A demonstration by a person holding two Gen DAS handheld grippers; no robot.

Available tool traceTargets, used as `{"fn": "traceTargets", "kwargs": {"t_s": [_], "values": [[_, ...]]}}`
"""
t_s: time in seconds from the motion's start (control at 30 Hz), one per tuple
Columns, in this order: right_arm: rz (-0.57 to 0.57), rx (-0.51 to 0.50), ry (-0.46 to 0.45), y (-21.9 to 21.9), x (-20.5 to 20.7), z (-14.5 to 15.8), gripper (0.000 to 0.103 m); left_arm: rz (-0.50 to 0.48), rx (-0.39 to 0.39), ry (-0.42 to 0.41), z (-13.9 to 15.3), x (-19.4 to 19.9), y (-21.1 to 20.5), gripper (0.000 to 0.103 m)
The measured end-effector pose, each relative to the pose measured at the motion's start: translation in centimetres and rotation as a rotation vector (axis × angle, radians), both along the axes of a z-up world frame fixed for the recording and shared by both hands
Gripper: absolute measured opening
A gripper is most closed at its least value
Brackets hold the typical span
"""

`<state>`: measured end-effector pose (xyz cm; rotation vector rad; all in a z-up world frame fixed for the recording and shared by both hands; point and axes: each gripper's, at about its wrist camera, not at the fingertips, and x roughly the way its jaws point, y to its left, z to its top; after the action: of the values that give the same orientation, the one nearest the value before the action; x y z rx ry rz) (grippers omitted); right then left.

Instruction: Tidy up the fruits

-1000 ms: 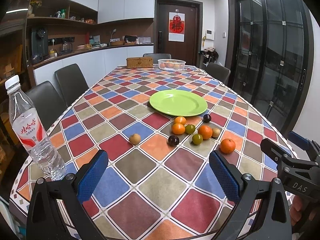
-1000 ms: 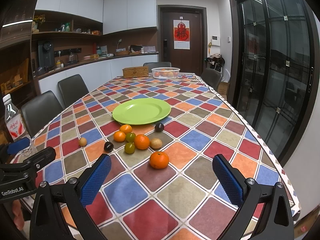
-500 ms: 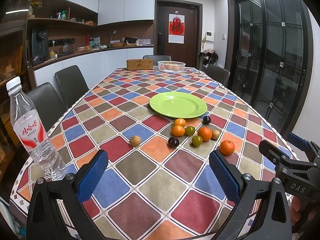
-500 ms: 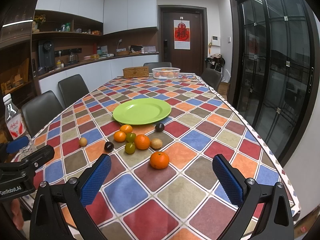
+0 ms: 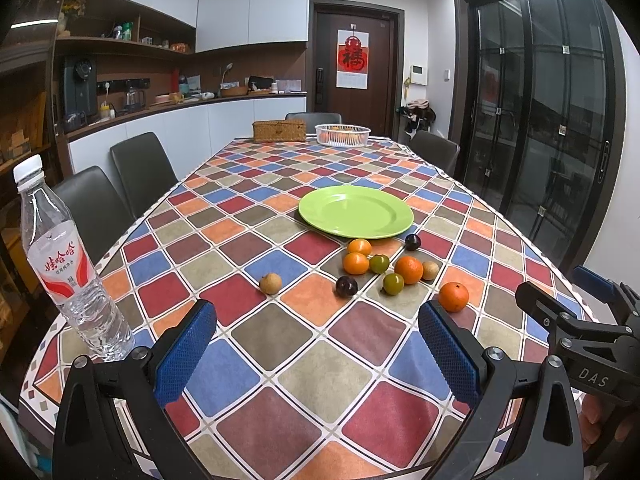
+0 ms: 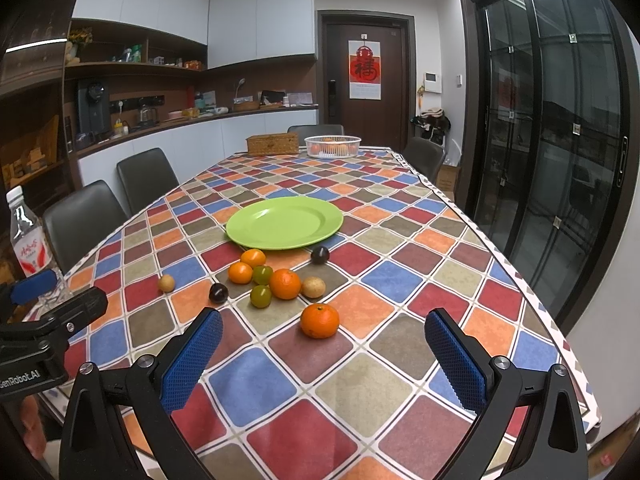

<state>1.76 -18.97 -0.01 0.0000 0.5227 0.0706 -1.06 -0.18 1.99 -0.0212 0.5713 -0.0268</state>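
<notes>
left gripper (image 5: 318, 354) jaws spread wide, nothing between them; right gripper (image 6: 324, 358) the same. both hover over the near edge of the checkered tablecloth (image 6: 280, 392). each gripper's handle and the holding hand are cut off by the frame.

fruit lies loose on the cloth at 6 o'clock of the green plate (image 6: 285, 221), none on it. count, right wrist view: four oranges, largest (image 6: 319, 321) nearest and apart; two green fruits (image 6: 261, 296); two dark plums (image 6: 218, 292); two tan round fruits, one (image 6: 166, 283) off alone at 9 o'clock of the cluster.

white basket (image 6: 332, 146) at far end holds orange fruit, number unclear. one water bottle (image 5: 68, 264) at 9 o'clock, half hidden behind the left gripper in the right view.
</notes>
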Motion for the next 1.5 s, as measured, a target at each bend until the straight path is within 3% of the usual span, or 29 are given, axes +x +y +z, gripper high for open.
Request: {"fn": "traceTargets", "kwargs": {"t_s": [0.37, 0.63, 0.97, 1.3, 1.5], "values": [[0.004, 0.0, 0.013, 0.4, 0.2, -0.2, 0.102, 0.0, -0.003, 0.009, -0.2, 0.2, 0.0, 0.103], [0.007, -0.003, 0.052, 0.3, 1.2, -1.3, 0.102, -0.013, -0.002, 0.043, -2.1, 1.3, 0.1, 0.102], [0.04, -0.036, 0.135, 1.0, 4.2, -3.2, 0.102, -0.025, 0.052, 0.074, -3.6, 4.4, -0.5, 0.098], [0.038, -0.042, 0.184, 1.0, 7.1, -4.5, 0.102, -0.083, 0.096, 0.103, -4.8, 7.7, -1.4, 0.084], [0.04, -0.064, 0.211, 1.3, 8.8, -5.1, 0.093, -0.125, 0.086, 0.157, -6.2, 10.2, -1.6, 0.073]]}}
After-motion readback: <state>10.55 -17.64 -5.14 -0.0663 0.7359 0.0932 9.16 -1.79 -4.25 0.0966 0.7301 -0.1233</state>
